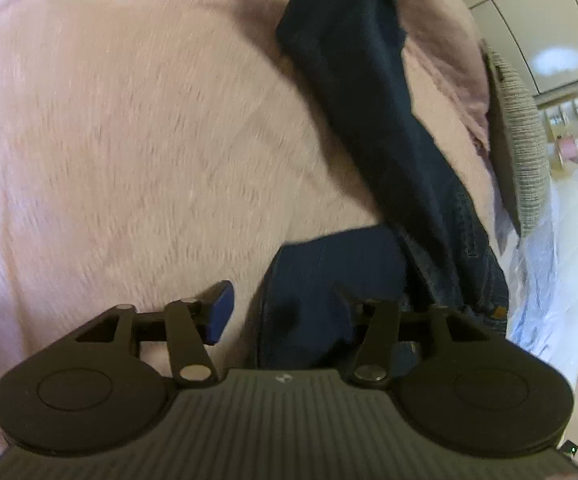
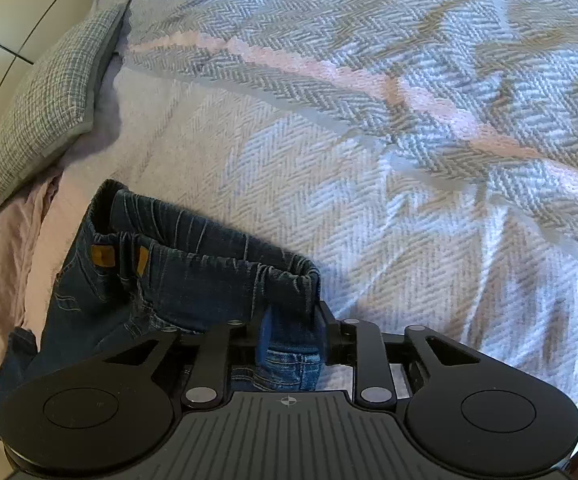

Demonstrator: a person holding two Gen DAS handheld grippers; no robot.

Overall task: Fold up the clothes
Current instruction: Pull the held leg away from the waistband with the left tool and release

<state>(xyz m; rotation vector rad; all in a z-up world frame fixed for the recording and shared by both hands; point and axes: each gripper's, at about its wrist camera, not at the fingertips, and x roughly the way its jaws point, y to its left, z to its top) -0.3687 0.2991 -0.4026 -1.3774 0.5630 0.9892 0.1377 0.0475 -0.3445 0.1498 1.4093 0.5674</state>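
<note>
1. The right gripper (image 2: 291, 338) is clamped on the elastic waistband of the dark denim jeans (image 2: 177, 280), lying near-left on the herringbone blanket (image 2: 409, 160).
2. The left gripper (image 1: 285, 312) stands apart over a leg hem; the legs run far-right across the fuzzy pink blanket (image 1: 129, 140).

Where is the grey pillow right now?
Right wrist view, upper left: the grey pillow leans at the bed's edge, beyond the jeans gripped by the right tongs.
</note>
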